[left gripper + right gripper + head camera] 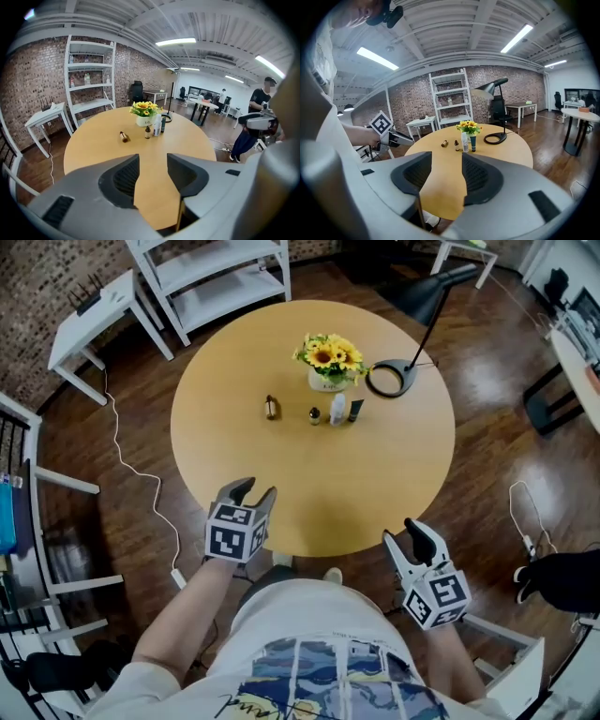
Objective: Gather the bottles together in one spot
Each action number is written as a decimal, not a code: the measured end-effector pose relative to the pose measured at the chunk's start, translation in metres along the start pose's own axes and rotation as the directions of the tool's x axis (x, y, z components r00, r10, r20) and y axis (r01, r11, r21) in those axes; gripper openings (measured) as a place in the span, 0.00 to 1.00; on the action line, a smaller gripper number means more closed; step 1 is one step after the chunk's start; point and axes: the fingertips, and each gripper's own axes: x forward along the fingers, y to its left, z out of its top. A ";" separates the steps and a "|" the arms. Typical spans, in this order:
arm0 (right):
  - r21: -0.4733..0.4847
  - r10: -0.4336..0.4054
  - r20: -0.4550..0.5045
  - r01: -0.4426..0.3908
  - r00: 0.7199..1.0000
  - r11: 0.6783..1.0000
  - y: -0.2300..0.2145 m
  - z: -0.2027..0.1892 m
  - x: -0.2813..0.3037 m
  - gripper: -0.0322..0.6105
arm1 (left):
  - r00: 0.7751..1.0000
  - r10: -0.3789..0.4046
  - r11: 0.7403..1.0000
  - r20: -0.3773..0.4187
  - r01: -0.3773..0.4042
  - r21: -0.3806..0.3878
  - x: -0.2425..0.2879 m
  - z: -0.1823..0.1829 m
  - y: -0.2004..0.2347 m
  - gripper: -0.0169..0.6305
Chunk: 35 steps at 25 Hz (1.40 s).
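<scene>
We hold our left gripper (254, 493) in front of the body on the left side. Its jaws stand apart with nothing between them, and it points forward and downward. Our right gripper (401, 536) is on the right, nearer to the torso, also with jaws apart and empty, and it leans a little inward. Our left forearm (178, 615) and right forearm (450, 654) are bare and reach forward.

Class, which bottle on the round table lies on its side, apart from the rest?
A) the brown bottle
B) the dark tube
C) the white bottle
A: the brown bottle lies on its side off to the left, while the white bottle and the dark tube stand upright together before the flower pot.
</scene>
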 end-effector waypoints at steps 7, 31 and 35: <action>0.049 -0.098 -0.033 0.099 0.995 0.994 0.011 0.005 0.033 0.40 | 0.999 0.004 0.999 -0.042 -0.006 -0.040 0.091 0.036 0.085 0.32; 0.121 -0.352 -0.127 0.366 0.928 0.923 0.016 -0.005 0.024 0.41 | 0.963 0.085 0.990 -0.256 -0.110 -0.087 0.299 0.032 0.181 0.26; 0.104 -0.336 -0.122 0.349 0.934 0.931 0.013 -0.006 0.025 0.41 | 0.969 0.088 0.992 -0.231 -0.107 -0.070 0.286 0.034 0.182 0.25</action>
